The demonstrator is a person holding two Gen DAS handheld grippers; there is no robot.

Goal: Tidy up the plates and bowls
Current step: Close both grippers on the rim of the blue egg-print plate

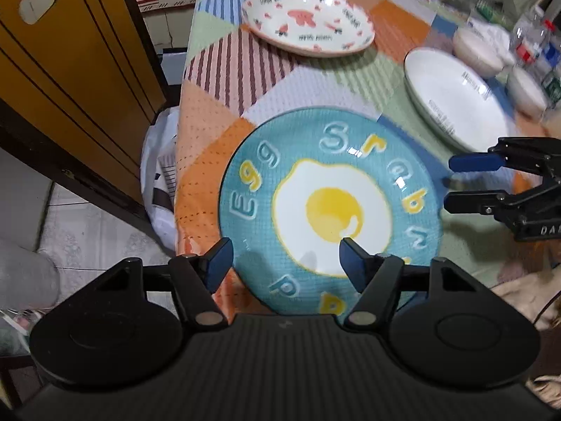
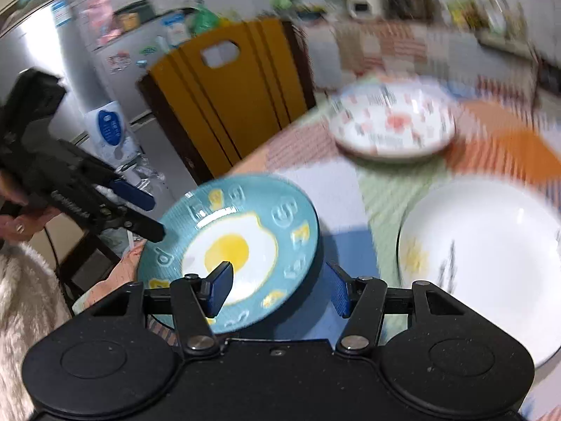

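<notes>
Kitchen table under a patchwork tablecloth (image 1: 224,80), yellow chair (image 1: 70,70) off its far-left corner. Blue egg plate (image 1: 329,207) sits at the near-left corner of the table, its rim close to the cloth's left edge. Left gripper (image 1: 285,259) hangs over the plate's near rim, fingers spread wide, holding nothing; one pad over the rim, the other over the egg white. Right gripper (image 2: 278,287) also wide open and empty, reaching in from the plate's right side, left pad over the egg, right pad past the rim over the cloth. White plate (image 2: 480,263) just right of the blue one, small gap between. Strawberry-print plate (image 1: 308,21) well behind, open cloth between. Small white bowls (image 1: 480,49) and a bottle (image 1: 533,42) at the far right.
</notes>
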